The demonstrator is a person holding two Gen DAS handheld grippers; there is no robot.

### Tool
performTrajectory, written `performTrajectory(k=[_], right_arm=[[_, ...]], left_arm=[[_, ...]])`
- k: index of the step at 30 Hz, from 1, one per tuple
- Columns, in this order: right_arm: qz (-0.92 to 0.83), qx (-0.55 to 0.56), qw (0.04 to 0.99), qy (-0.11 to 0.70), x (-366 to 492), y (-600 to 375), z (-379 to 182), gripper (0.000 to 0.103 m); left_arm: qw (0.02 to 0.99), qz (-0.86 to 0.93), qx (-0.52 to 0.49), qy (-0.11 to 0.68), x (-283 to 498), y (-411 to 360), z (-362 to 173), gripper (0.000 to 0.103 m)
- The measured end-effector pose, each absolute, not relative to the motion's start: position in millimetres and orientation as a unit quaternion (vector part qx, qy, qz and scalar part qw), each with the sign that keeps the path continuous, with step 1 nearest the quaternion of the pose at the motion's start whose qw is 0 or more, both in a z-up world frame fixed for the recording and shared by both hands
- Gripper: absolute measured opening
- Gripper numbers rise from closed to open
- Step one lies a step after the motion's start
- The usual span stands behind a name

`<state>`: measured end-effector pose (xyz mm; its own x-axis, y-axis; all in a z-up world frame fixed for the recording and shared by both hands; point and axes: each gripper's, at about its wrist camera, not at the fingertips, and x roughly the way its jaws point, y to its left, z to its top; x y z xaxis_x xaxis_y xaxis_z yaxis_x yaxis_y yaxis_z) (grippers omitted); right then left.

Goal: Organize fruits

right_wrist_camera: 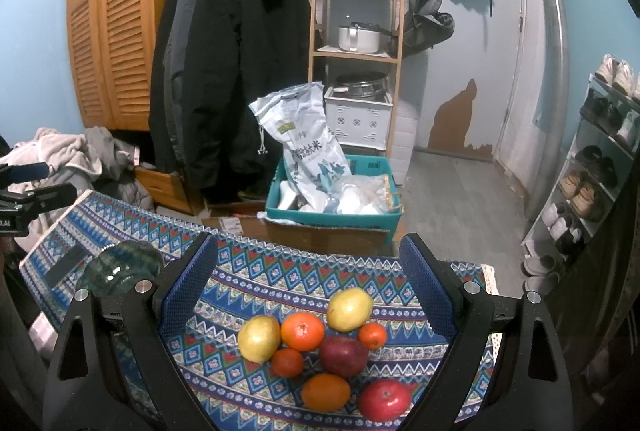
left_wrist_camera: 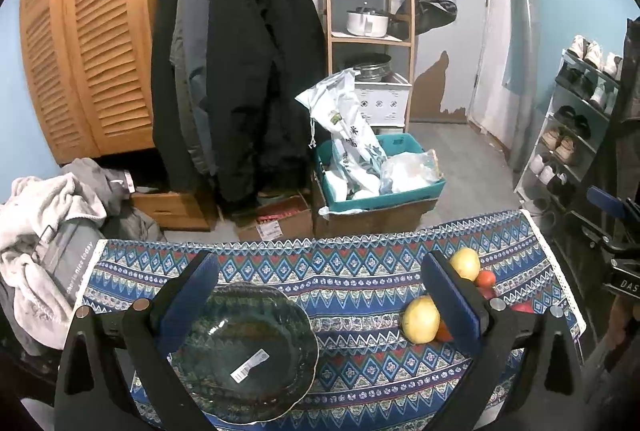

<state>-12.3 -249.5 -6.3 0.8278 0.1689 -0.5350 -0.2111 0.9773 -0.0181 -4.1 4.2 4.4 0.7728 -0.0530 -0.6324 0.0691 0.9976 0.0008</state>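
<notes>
left claw (left_wrist_camera: 320,291) is hovering over the worktop (left_wrist_camera: 360,383) with its jaws spread wide and nothing between them. right under it, toward its left finger, sits a dark green glass bowl (left_wrist_camera: 244,351), upright, mouth up, with a white barcode sticker (left_wrist_camera: 250,370) inside. it's round, so no real long axis to speak of. from that camera the fruit is off to the right, mostly hidden behind the right finger.

over to the right claw (right_wrist_camera: 308,271), also wide apart and gripping nothing. the fruit pile sits between its fingers on the blue patterned cloth (right_wrist_camera: 224,291), all bunched up and touching or nearly so: a yellow fruit (right_wrist_camera: 259,338) on the left, its long axis tilted up to the right, a big orange (right_wrist_camera: 302,331) beside it, a small tangerine (right_wrist_camera: 287,362) just below, a dark red apple (right_wrist_camera: 343,356) in the middle, another yellow fruit (right_wrist_camera: 349,309) at the back, leaning the same way, a second small tangerine (right_wrist_camera: 372,336) next to that, then an orange (right_wrist_camera: 325,392) and a bright red apple (right_wrist_camera: 384,399) nearest the camera. the bright apple looks stem-dimple up, though i can't be sure with the fisheye. bowl is well apart from the pile, at the left end.
</notes>
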Motion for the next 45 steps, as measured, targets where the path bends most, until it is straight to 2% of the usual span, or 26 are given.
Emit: performTrajectory(k=[45], right_arm=[[0.089, -0.036, 0.954, 0.283, -14, -260, -9, 0.091]], left_arm=[[0.943, -0.038, 0.014, 0.329, -7, -2, 4, 0.102]])
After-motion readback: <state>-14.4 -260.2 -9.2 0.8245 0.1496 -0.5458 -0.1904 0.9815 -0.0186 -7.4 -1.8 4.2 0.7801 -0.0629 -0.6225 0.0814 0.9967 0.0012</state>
